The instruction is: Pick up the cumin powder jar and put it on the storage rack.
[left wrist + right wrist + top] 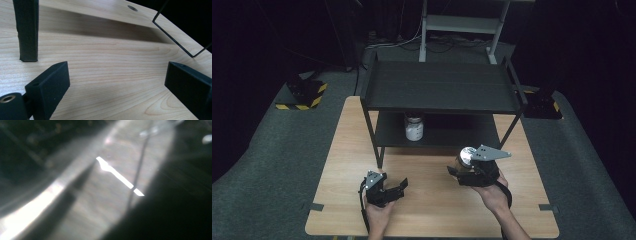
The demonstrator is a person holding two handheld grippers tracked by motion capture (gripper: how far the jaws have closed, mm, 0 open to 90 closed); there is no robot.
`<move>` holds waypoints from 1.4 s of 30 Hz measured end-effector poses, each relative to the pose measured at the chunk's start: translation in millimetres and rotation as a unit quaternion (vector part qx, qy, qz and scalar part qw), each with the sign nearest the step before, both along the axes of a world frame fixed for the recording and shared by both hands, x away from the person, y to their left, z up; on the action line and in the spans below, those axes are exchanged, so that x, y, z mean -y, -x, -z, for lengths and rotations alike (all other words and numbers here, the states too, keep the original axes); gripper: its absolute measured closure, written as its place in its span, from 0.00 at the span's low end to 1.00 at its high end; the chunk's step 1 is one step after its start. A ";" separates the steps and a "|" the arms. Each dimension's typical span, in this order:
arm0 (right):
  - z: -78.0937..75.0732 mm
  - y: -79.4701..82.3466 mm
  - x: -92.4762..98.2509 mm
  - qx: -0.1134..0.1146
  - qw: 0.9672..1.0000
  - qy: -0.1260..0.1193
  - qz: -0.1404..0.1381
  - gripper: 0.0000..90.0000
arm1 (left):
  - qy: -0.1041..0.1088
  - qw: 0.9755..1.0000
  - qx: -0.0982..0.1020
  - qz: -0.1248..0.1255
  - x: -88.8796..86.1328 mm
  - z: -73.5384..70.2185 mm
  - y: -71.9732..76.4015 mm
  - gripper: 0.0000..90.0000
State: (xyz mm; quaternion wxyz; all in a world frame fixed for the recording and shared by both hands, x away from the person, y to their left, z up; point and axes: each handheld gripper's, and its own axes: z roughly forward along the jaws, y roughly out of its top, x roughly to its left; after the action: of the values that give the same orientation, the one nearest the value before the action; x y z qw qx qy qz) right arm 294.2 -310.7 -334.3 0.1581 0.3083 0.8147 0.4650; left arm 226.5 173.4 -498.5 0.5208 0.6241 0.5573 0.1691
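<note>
Clear glass jar with silver lid (466,159) is clamped in right gripper (469,172) — contents unclear; left gripper (396,189) jaws apart — white-filled jar (414,128) on black metal shelf's (437,135) lower tier.

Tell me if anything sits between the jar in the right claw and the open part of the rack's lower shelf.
Nothing visible blocks it. The jar in the right claw faces the lower shelf across bare table. The white jar already there stands to the left, leaving the right part open.
</note>
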 end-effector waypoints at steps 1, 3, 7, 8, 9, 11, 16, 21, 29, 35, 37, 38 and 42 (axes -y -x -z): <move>-1.6 -1.0 0.5 0.000 1.000 -0.003 -0.001 0.34 | 0.000 1.000 0.000 0.000 0.0 0.0 0.0 0.07; -3.9 -2.6 0.8 0.001 1.000 -0.005 -0.003 0.34 | 0.000 1.000 0.000 0.000 0.0 0.1 0.1 0.07; -9.6 -5.7 -0.6 0.006 1.000 -0.007 -0.001 0.34 | 0.001 1.000 0.000 0.000 -0.1 0.2 0.2 0.07; -11.1 -6.6 -1.1 0.007 1.000 -0.007 0.000 0.34 | 0.001 1.000 0.000 0.000 -0.1 0.3 0.2 0.07; -12.8 -7.6 -1.9 0.008 1.000 -0.007 0.002 0.34 | 0.001 1.000 0.000 0.000 -0.1 0.3 0.2 0.07; -14.2 -8.5 -2.5 0.010 1.000 -0.006 0.003 0.34 | 0.002 1.000 0.000 0.000 -0.1 0.3 0.2 0.07; -20.0 -14.0 -7.0 0.021 1.000 -0.003 0.017 0.34 | 0.002 1.000 0.001 0.000 -0.3 0.5 0.3 0.07; -20.8 -19.5 -11.9 0.030 0.999 -0.003 0.037 0.34 | 0.002 1.000 0.001 0.000 -0.3 0.6 0.2 0.07; -17.8 -32.5 -20.3 0.030 0.997 -0.006 0.069 0.34 | 0.002 1.000 0.000 0.001 -0.3 0.3 -0.3 0.07; -16.1 -38.7 -25.2 0.027 0.996 -0.006 0.083 0.34 | 0.001 1.000 0.000 0.002 -0.5 0.3 -0.6 0.07; -15.7 -42.3 -27.9 0.026 0.996 -0.004 0.088 0.34 | 0.000 1.000 0.000 0.003 -0.7 0.1 -0.8 0.07; -15.5 -43.6 -28.9 0.026 0.996 -0.003 0.089 0.34 | 0.001 1.000 0.000 0.003 -0.7 0.1 -0.9 0.07; -14.8 -48.6 -32.7 0.021 0.995 -0.001 0.096 0.35 | 0.001 1.000 -0.001 0.003 -0.7 0.1 -1.2 0.07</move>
State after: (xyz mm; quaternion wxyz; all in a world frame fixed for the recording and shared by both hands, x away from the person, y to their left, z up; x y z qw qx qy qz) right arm 342.8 -278.1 -319.6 0.2187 0.3751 0.7773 0.4553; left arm 227.7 174.1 -498.5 0.5217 0.6254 0.5559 0.1662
